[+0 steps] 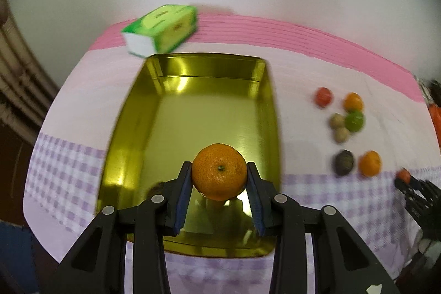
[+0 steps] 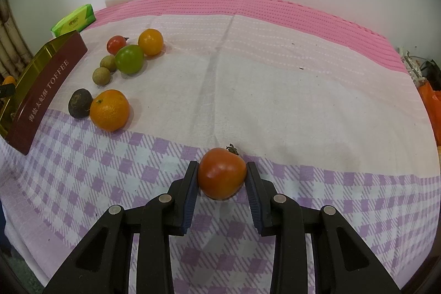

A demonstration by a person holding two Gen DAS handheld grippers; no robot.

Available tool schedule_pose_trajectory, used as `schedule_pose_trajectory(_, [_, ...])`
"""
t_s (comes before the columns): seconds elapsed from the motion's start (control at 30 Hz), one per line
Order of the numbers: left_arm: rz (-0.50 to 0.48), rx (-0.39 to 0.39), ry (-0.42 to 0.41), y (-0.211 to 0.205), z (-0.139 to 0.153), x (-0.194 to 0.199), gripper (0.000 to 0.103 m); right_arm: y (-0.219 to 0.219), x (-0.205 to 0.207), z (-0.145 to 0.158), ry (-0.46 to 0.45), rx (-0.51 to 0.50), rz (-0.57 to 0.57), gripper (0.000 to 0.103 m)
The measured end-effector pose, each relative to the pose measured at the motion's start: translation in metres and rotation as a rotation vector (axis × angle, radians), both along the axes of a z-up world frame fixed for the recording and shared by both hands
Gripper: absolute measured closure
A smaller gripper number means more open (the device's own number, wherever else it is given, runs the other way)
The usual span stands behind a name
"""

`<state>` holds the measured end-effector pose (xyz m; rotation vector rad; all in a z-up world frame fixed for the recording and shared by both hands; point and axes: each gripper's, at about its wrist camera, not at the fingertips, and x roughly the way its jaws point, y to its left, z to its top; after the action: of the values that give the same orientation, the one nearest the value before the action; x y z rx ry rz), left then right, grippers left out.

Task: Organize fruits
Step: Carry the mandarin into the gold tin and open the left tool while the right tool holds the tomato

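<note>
The left claw pinches a round orange mandarin over the shiny gold metal tin, near its six o'clock end. The right claw pinches a red-orange tomato just above the checked desk cloth. Loose fruits cluster at its ten o'clock: a green lime, another mandarin, and a dark brown fruit touching it.

The gold tin is bare inside, with lots of room. A green box sits just behind it. Fruits crowd the table beside the tin; the rest is free.
</note>
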<state>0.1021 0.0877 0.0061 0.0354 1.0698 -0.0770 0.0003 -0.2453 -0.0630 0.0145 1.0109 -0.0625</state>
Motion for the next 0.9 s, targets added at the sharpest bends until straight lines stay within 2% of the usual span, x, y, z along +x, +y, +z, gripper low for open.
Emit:
schedule_pose_trajectory(0.27, [0.087,0.035,0.041,0.041,-0.024,0.024,0.069,-0.001,0.001,0.000,-0.001,0.000,-0.003,0.068])
schedule_pose_trajectory(0.37, [0.091,0.035,0.065,0.047,-0.033,0.028,0.069,-0.001,0.001,0.000,-0.002,0.001,-0.004,0.068])
schedule_pose_trajectory(0.9, [0.073,0.078,0.122,0.044,-0.052,0.040,0.068,-0.001,0.001,0.000,0.000,0.002,-0.004,0.068])
